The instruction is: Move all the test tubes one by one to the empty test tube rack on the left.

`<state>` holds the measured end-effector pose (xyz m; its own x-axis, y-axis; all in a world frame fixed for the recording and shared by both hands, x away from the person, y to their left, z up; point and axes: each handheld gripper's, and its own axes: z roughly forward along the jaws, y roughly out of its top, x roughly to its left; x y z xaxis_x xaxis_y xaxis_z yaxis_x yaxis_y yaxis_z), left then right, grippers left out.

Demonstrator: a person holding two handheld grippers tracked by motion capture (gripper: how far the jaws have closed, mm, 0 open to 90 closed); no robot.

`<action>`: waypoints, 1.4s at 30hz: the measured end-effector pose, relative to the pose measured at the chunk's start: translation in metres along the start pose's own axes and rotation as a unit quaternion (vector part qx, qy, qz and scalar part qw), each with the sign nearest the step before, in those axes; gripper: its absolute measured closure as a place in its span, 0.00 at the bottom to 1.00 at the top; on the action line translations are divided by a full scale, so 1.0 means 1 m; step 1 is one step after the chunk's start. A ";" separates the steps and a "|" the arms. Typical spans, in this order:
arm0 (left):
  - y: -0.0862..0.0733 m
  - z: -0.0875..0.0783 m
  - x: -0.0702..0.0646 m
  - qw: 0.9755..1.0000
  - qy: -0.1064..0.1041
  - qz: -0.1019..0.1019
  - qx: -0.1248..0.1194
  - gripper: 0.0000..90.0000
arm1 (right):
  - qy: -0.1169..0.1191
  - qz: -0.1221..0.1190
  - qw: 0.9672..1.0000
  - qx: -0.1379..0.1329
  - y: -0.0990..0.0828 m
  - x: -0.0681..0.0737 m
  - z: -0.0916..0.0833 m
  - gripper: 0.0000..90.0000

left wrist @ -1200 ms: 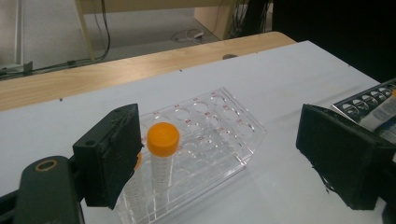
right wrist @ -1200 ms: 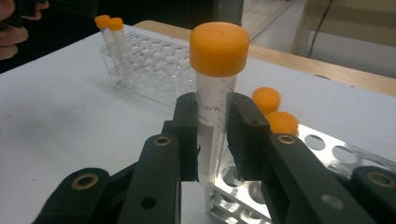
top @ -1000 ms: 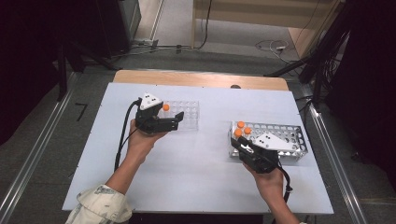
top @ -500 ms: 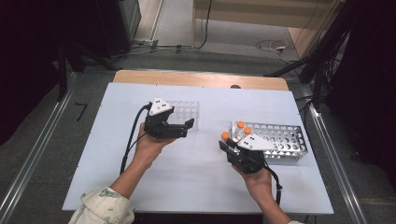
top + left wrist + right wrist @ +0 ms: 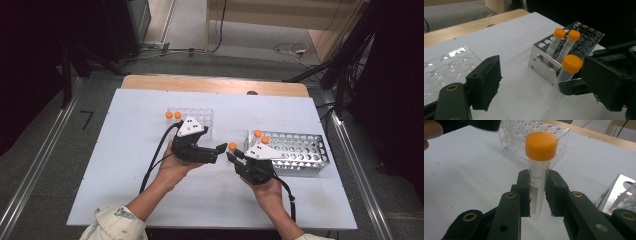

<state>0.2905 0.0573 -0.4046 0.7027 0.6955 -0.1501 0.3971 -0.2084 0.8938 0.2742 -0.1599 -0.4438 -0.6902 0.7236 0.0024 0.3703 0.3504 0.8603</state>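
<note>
A: What's around my grippers, anything in the way?

B: Right gripper (image 5: 231,158) sits lower centre of the high view, jaws clamped on an orange-capped tube (image 5: 539,167), held upright above the table. Left gripper (image 5: 220,149) is just left of it, tips pointing at the tube; its jaws have just been closing a little but stand wide apart with nothing between them. In the left gripper view the held tube shows centre right, near that gripper's right-hand jaw, not touching as far as I can tell.

A: Racks?

B: Metal rack (image 5: 300,150) right of centre, just behind my right hand. Clear plastic rack (image 5: 200,117) upper centre, behind the left gripper. Nothing lies between the two grippers.

A: Surface, room?

B: White table (image 5: 125,165) with a wooden edge strip (image 5: 210,84) at the far side. Grey floor beyond, cables (image 5: 290,49) upper right, dark on both sides.

A: Counts, quick.

B: Five orange-capped tubes: one held, two in the metal rack's near-left corner, two at the clear rack's left end. Two racks, two grippers.
</note>
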 end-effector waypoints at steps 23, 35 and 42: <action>-0.012 0.014 -0.010 0.997 -0.063 0.032 0.021 0.77 | 0.028 -0.007 1.000 0.008 0.001 0.010 0.005 0.80; -0.007 0.007 0.000 0.999 -0.044 0.028 0.013 0.79 | 0.035 -0.009 0.999 0.015 0.000 0.011 0.006 0.44; 0.003 -0.009 0.032 1.000 0.000 -0.004 -0.008 0.79 | 0.037 -0.010 0.999 0.018 0.000 0.011 0.004 0.37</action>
<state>0.3089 0.0852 -0.4033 0.7004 0.6962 -0.1569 0.3929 -0.1926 0.8992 0.2685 -0.1495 -0.4460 -0.7408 0.6712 0.0247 0.3780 0.3862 0.8414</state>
